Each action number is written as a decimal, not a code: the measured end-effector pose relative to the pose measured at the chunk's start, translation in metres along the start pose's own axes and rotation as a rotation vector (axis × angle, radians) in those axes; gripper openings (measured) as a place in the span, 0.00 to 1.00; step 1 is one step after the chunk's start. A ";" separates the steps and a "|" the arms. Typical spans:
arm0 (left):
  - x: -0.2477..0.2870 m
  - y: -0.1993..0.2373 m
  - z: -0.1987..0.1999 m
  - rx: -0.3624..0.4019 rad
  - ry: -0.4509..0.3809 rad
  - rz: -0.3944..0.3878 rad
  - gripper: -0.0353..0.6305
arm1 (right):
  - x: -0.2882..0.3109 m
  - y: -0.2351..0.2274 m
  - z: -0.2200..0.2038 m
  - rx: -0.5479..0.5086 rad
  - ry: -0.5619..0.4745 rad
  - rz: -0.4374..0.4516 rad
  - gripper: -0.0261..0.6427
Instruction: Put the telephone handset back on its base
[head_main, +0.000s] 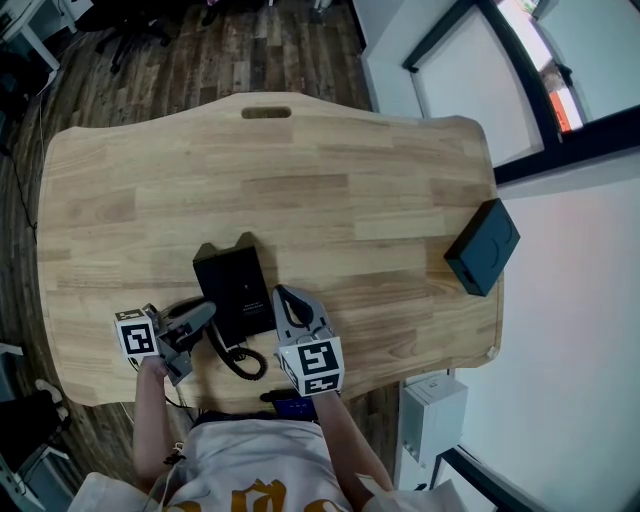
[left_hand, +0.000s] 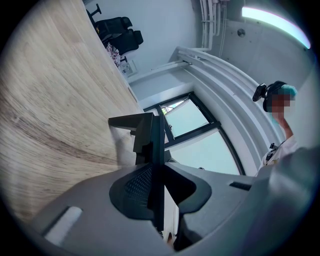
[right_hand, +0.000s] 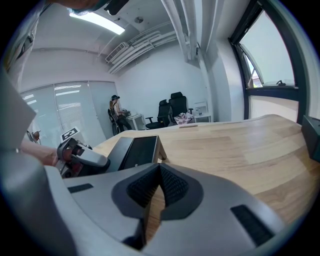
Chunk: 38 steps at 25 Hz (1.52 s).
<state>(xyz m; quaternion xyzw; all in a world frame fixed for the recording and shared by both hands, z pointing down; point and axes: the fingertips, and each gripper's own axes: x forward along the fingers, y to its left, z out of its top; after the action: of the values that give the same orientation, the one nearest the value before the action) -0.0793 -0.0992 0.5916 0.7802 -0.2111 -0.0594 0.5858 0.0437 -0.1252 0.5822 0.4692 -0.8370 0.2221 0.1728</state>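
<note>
The black telephone base (head_main: 235, 280) lies near the table's front edge, its far end propped up on a stand (right_hand: 137, 150). My left gripper (head_main: 205, 312) is at the base's left side, rolled onto its side. It is shut on the black handset (left_hand: 156, 145), which shows edge-on as a thin dark slab between the pads. A coiled black cord (head_main: 243, 362) loops in front of the base, between the two grippers. My right gripper (head_main: 285, 297) rests just right of the base. Its jaws are shut with nothing between them (right_hand: 159, 172).
The wooden table (head_main: 350, 180) has a cable slot (head_main: 266, 112) at its far edge. A black box (head_main: 482, 247) sits at the right edge. A white cabinet (head_main: 432, 415) stands below the front right corner. Office chairs (right_hand: 170, 107) and a person (right_hand: 116, 107) are far behind.
</note>
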 end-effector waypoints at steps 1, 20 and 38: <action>0.000 0.000 0.000 0.000 0.001 0.000 0.16 | 0.000 -0.001 0.000 0.001 0.000 0.000 0.05; 0.001 0.008 0.000 0.052 0.016 0.051 0.16 | 0.002 -0.007 -0.001 0.004 0.003 0.007 0.05; -0.001 0.018 -0.001 0.081 -0.004 0.096 0.17 | 0.001 -0.010 -0.004 0.008 0.007 0.007 0.05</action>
<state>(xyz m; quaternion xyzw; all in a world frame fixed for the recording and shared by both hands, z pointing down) -0.0845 -0.1022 0.6088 0.7923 -0.2516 -0.0242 0.5553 0.0524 -0.1283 0.5879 0.4664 -0.8371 0.2275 0.1730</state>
